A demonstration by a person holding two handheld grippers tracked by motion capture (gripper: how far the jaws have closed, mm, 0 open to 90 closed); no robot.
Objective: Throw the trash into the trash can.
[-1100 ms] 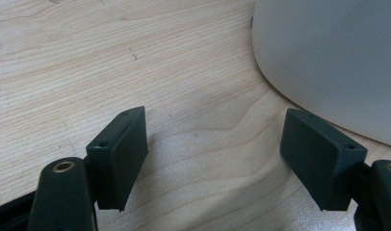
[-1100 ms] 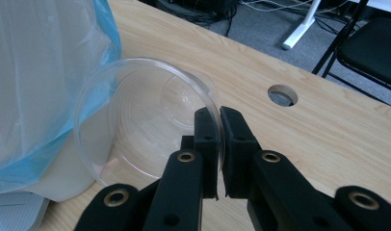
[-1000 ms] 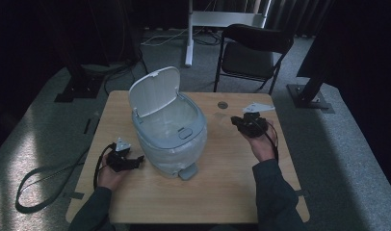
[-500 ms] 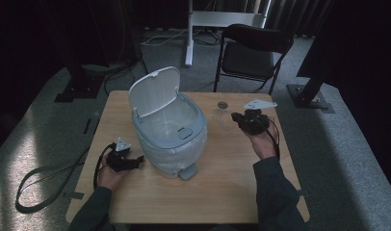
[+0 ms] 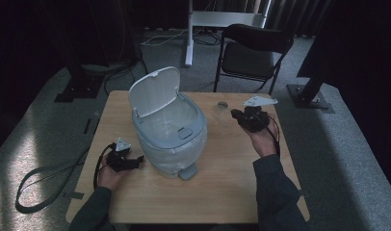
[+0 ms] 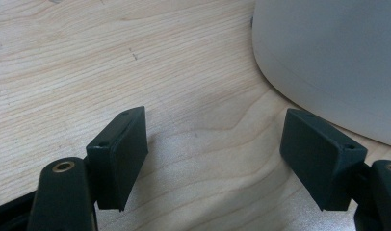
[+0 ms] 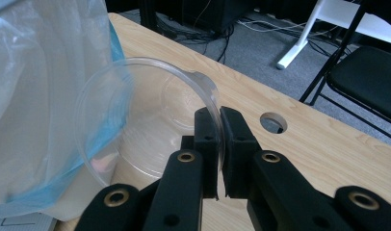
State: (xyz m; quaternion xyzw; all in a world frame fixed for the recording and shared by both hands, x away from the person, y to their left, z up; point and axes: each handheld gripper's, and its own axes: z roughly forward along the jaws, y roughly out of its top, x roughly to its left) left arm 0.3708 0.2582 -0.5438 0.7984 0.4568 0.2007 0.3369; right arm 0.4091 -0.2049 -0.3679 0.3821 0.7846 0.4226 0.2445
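Pale bin, clear cup, black jaws on light wood

The bin point(image 5: 169, 132) is pale grey-blue with a white lid and a translucent liner edged blue; the cup point(image 7: 145, 125) is clear and colourless; both hand-held grippers, left point(image 6: 213, 159) and right point(image 7: 218, 144), are matt black with brass-coloured rivets; the worktop point(image 5: 222, 183) is light wood with fine grain.

A wooden counter point(image 5: 232, 192) stands on grey carpet point(image 5: 347, 159). Behind it a black folding chair point(image 5: 251, 53), a white stand point(image 5: 188, 33) and dark curtains point(image 5: 290, 14).
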